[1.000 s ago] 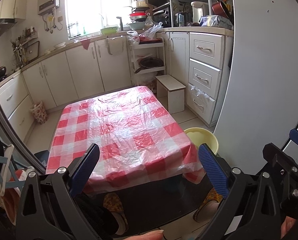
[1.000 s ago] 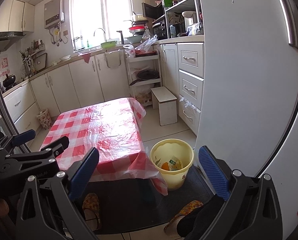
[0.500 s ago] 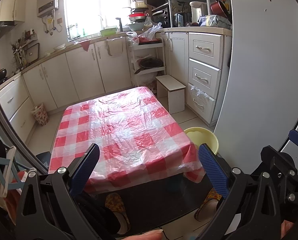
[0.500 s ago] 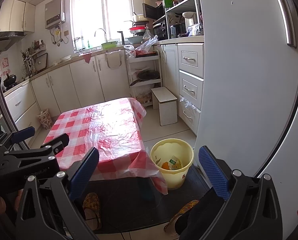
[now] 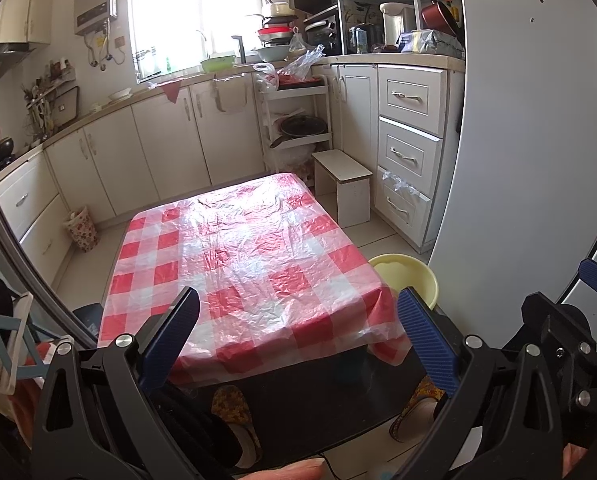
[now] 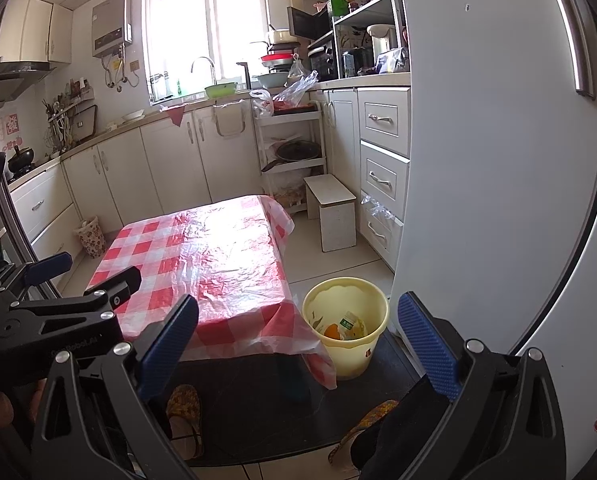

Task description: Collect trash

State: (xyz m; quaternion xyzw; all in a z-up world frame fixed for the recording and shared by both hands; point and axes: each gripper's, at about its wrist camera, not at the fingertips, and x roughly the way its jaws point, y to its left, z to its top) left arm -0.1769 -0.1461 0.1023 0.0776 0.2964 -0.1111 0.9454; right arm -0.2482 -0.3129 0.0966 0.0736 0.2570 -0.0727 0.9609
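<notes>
- Nearest, the left tongs with black frame and blue ribbed pads stand spread wide, nothing between them.
- The right tongs, same black-and-blue build, are likewise spread and grip nothing; the left pair shows at the left edge of the right wrist view.
- Below the tongs lie two patterned yellow slippers on a dark floor mat.
- Just beyond stands the low worktop under a crinkled red-and-white checked plastic cloth, its top bare.
- Beside the worktop's right corner, on the mat's edge, sits the round pale-yellow plastic bucket; inside it lies the trash: an orange piece and a small carton with a green label.
- To the right rises the white refrigerator door.
- Farther off are a small white stool, cream cabinets and a bright window.
</notes>
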